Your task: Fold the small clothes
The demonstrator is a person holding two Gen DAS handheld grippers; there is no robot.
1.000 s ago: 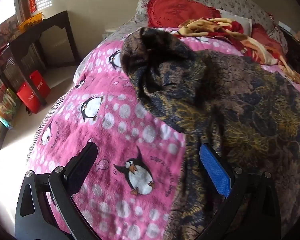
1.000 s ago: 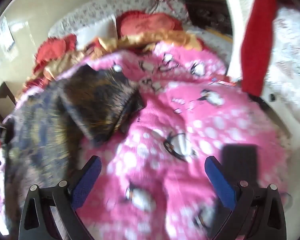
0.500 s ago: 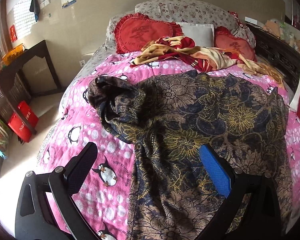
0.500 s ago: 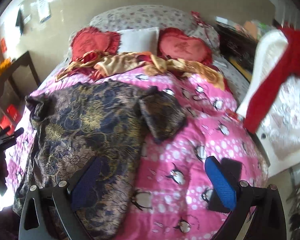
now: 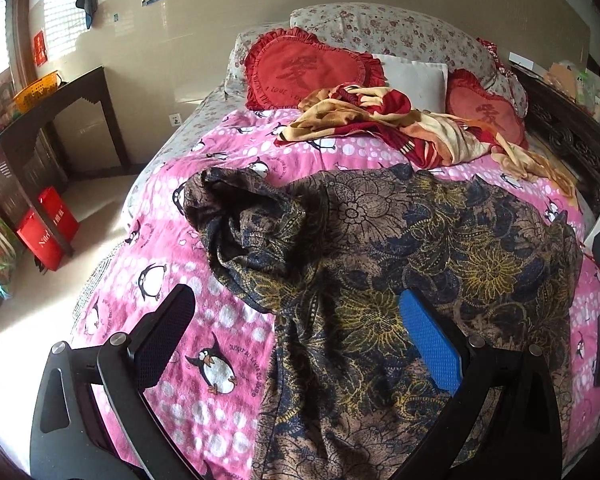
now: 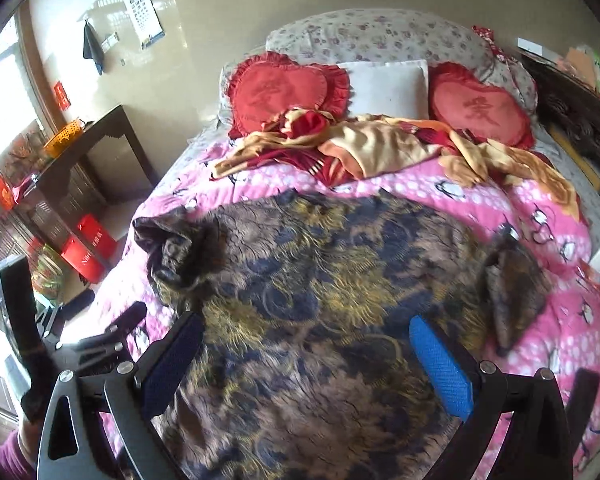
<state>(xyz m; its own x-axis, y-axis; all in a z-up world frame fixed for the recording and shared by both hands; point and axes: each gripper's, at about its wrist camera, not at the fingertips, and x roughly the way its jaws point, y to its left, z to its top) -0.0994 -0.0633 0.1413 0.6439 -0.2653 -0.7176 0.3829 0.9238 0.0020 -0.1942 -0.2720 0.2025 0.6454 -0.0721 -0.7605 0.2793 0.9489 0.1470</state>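
Left wrist view: left gripper [image 5: 300, 336], jaws spread wide, holding nothing, above the near edge of a floral shirt [image 5: 412, 256]; shirt lies spread on a pink penguin blanket [image 5: 172, 248], its left sleeve [image 5: 228, 216] bunched; red heart cushion [image 5: 304, 70] and a crumpled red-and-yellow cloth [image 5: 384, 124] lie beyond. Right wrist view: right gripper [image 6: 312, 364], jaws wide apart, empty, over the same shirt [image 6: 320, 280]; right sleeve [image 6: 512, 280] folded inward; white pillow [image 6: 384, 84] at the headboard; the other gripper [image 6: 112, 340] visible at left.
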